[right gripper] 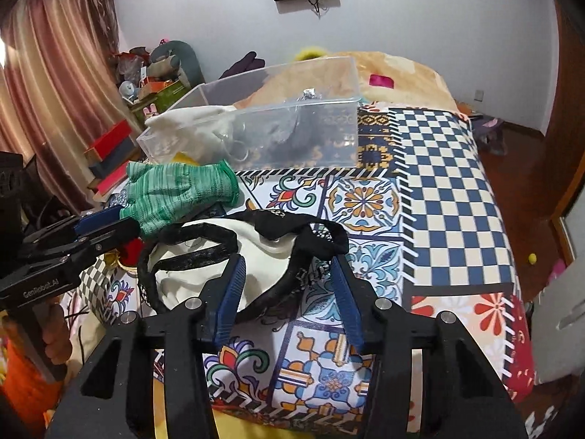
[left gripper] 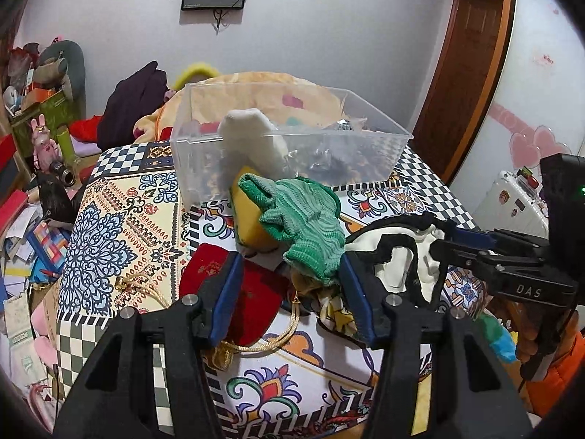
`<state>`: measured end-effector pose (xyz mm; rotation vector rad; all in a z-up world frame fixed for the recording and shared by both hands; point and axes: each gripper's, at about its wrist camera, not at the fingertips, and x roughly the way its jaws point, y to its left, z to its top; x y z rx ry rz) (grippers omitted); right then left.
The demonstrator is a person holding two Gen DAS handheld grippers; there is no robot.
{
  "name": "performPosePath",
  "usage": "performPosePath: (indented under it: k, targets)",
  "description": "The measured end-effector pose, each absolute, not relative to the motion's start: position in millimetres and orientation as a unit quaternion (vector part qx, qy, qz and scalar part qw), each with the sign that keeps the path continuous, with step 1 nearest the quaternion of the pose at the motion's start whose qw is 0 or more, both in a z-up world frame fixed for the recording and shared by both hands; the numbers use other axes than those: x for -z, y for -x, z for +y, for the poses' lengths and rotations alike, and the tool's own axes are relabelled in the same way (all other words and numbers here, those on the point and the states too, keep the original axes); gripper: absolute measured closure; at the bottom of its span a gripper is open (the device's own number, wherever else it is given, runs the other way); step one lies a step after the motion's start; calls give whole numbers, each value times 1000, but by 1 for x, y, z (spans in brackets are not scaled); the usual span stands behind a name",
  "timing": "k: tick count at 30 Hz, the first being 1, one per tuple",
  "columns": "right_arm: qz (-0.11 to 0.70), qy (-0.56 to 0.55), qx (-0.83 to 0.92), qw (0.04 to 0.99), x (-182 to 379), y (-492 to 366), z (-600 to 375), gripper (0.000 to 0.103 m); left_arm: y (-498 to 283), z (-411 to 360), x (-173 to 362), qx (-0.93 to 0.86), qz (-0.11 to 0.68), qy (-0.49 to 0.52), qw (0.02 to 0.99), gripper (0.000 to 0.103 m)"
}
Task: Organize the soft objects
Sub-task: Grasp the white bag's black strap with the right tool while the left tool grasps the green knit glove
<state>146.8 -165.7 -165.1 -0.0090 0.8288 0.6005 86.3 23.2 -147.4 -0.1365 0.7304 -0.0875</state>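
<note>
The bin [left gripper: 289, 146] holds only a white cloth [left gripper: 252, 139]. The glove [left gripper: 307, 223], pouch [left gripper: 234, 285] and bag [right gripper: 204, 256] lie outside on the table [right gripper: 438, 183]. The left gripper [left gripper: 289, 285] and right gripper [right gripper: 285, 285] are both wide, empty.

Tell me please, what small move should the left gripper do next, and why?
Probably close the left gripper on the green glove. It is open, its fingers sit on either side of the glove's near end, and the glove still lies outside the clear box. The right gripper is open over the white and black cloth.
</note>
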Motion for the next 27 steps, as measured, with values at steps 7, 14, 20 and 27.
performPosePath:
  k: [7,14,20,27]
  targets:
    - [391,19,-289,874,167,-153,-153,70,-95,23,139,45,348,72,934,50]
    - [384,25,-281,879,165,-159,-146,92,-112,27,139,36,348,75,934,58]
    - [352,27,-282,892,149,-155,-147,94,-115,30,144,46,355,86,930,83]
    - [321,23,-276,905,128,-157,-149,95,-104,29,127,49,329,81,940,90]
